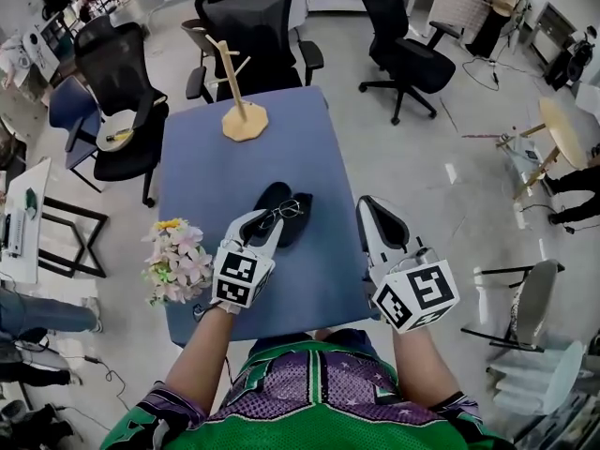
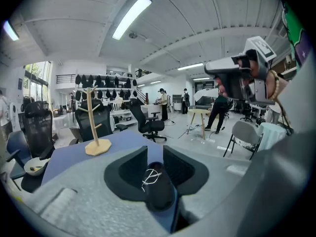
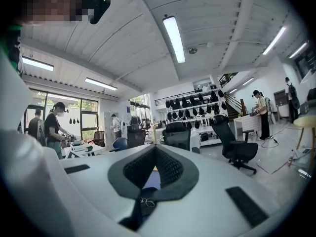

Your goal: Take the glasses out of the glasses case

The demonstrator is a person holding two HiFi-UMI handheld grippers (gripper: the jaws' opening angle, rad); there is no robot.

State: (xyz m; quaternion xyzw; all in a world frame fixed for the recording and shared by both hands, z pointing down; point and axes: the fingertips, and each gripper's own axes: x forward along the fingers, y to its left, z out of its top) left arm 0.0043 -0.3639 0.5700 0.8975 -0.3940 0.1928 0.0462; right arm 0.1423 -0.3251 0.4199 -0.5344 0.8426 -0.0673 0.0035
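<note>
An open black glasses case lies in the middle of the blue table. Thin wire-framed glasses rest on top of it. My left gripper is at the case's near left edge with its jaws apart. In the left gripper view the case and glasses show in the gap of the left gripper, with neither pad touching them. My right gripper hovers at the table's right edge, apart from the case. Its tips meet in the right gripper view, with the glasses small below.
A wooden branched stand is at the table's far end. A bunch of artificial flowers lies at the near left corner. Black office chairs ring the far side, and a round wooden stool stands to the right.
</note>
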